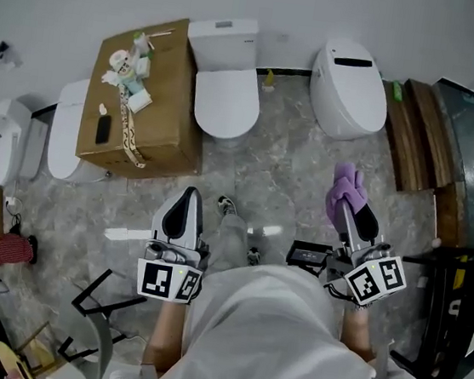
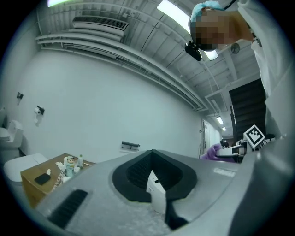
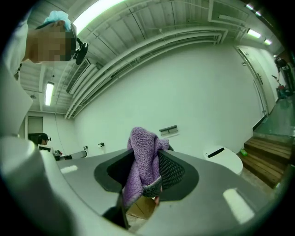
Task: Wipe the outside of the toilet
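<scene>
both arms are held low and forward, side by side. the left gripper point(image 1: 189, 196) points ahead with its jaws drawn together at the tips, nothing between them. the right gripper point(image 1: 352, 212) has its jaws clamped on one fluffy purple cloth point(image 1: 343, 189). three glossy white toilets line the wall. the middle toilet point(image 1: 226, 97), lid down, stands just beside a cardboard box point(image 1: 167, 98) on the marbled grey floor point(image 1: 290, 178), well ahead of both grippers.

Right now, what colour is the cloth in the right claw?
Purple. The cloth shows best in the right gripper view, pinched in the right claw.
</scene>
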The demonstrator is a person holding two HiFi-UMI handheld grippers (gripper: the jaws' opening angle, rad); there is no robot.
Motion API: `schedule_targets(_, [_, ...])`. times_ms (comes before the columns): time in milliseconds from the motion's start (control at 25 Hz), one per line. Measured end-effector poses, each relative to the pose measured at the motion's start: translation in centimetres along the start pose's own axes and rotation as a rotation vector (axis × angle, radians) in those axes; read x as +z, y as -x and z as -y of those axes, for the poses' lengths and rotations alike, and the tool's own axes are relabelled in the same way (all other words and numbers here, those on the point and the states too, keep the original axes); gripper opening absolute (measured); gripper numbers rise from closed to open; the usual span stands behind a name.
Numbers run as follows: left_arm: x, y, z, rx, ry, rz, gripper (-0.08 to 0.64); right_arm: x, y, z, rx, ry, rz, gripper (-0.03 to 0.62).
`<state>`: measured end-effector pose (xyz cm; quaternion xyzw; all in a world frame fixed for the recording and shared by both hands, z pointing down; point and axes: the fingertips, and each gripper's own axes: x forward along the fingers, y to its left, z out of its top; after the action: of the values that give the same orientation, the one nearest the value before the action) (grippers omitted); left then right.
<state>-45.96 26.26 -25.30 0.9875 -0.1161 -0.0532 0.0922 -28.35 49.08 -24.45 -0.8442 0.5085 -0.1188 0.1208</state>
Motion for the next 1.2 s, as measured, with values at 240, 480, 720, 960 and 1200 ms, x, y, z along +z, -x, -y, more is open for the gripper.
schedule_targets(240, [-0.3, -9.8, -4.2, -0.064, 0.020, 0.010, 0.005, 2.9, -8.5, 2.7, -0.030, 0.056, -0.018, 0.161])
schedule_targets(480, [0.8, -19.1, -9.0, -0.118, 0.017, 0.012, 0.005, 5.7, -17.9, 4.3, -0.040, 0.084, -0.013, 0.161])
schedule_targets(720, [2.2, -24.6, -14.5, -0.122, 0.007, 0.021, 0.005, 6.1, -26.1, 4.4, -0.032, 0.075, -0.024, 0.161])
schedule_targets(960, [2.7, -27.1, -18.0, -0.082, 0.036, 0.030, 0.005, 6.4, -31.6, 4.5, -0.014, 0.076, -0.057, 0.161])
schedule_targets(1200, [2.7, -30.4, -19.9, -0.052, 0.026, 0.032, 0.005, 6.2, -36.5, 6.4, 0.005, 0.067, -0.096, 0.161])
